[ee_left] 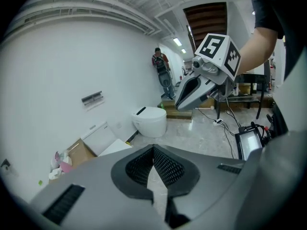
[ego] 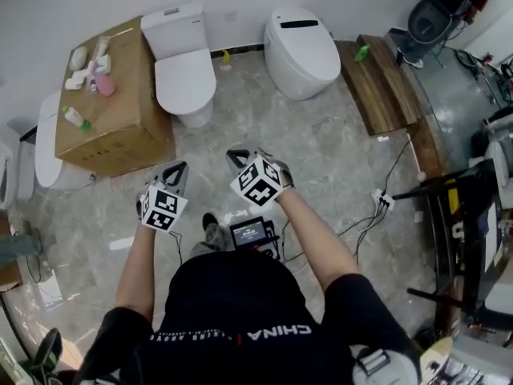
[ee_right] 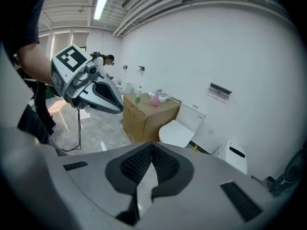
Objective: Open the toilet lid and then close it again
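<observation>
A white toilet [ego: 185, 77] with a tank stands against the far wall, its lid down; it also shows in the right gripper view as the toilet [ee_right: 178, 133] beside a box. My left gripper [ego: 177, 169] and right gripper [ego: 236, 157] hang side by side over the marble floor, well short of the toilet. Both are shut with nothing between the jaws. In the left gripper view the toilet [ee_left: 106, 142] peeks out above my left gripper [ee_left: 153, 151], and the right gripper [ee_left: 191, 91] floats to the right. My right gripper [ee_right: 152, 148] sees the left gripper [ee_right: 104, 96] at its left.
A cardboard box [ego: 116, 115] with bottles on top stands left of the toilet. A second, rounded white toilet [ego: 300, 52] sits to the right, beside a wooden step [ego: 385, 87]. Cables and a power strip [ego: 381, 200] lie on the floor at right. A person stands in the distance [ee_left: 163, 71].
</observation>
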